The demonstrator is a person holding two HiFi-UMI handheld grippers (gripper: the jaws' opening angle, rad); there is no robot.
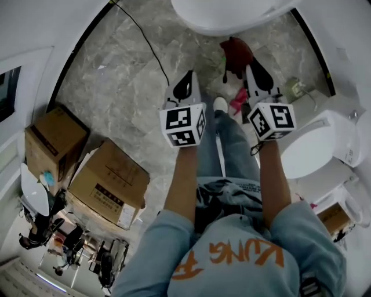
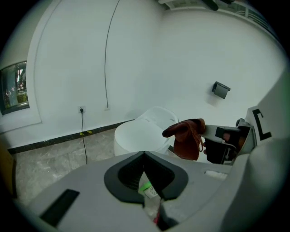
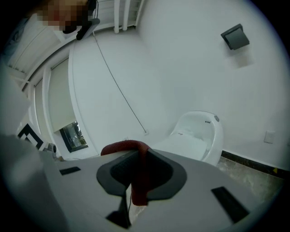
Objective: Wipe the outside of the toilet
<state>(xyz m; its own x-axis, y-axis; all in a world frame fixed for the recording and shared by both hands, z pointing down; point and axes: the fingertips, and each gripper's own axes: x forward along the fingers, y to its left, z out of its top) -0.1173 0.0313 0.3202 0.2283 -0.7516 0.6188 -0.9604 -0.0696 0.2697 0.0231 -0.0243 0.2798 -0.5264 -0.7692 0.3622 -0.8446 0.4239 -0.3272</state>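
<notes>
Cardboard boxes [image 1: 110,185]: two, on the grey marble floor [image 1: 116,81] at the far left of the head view, well apart from the toilet.

Cable [image 1: 148,46]: thin and black, running over the floor towards the left tool.

Left tool [image 1: 184,87]: held out in front of the person and pointed at the toilet. In the left gripper view its dark pads [image 2: 131,170] meet at the tips with nothing clamped between them.

Toilet [image 1: 226,14]: white, lid down, at the top edge of the head view, ahead of both tools and touching neither. It stands against the white wall.

Cloth [image 1: 236,55]: dark red, bunched, hanging from the tip of the right tool just short of the toilet's front.

Right tool [image 1: 255,72]: beside the left one at about the same height. In the right gripper view its jaws are closed tight on a fold of the cloth, which arches over the pads and hangs down between them.

Second toilet [image 1: 316,145]: white, at the right edge of the head view, by the person's right forearm.
</notes>
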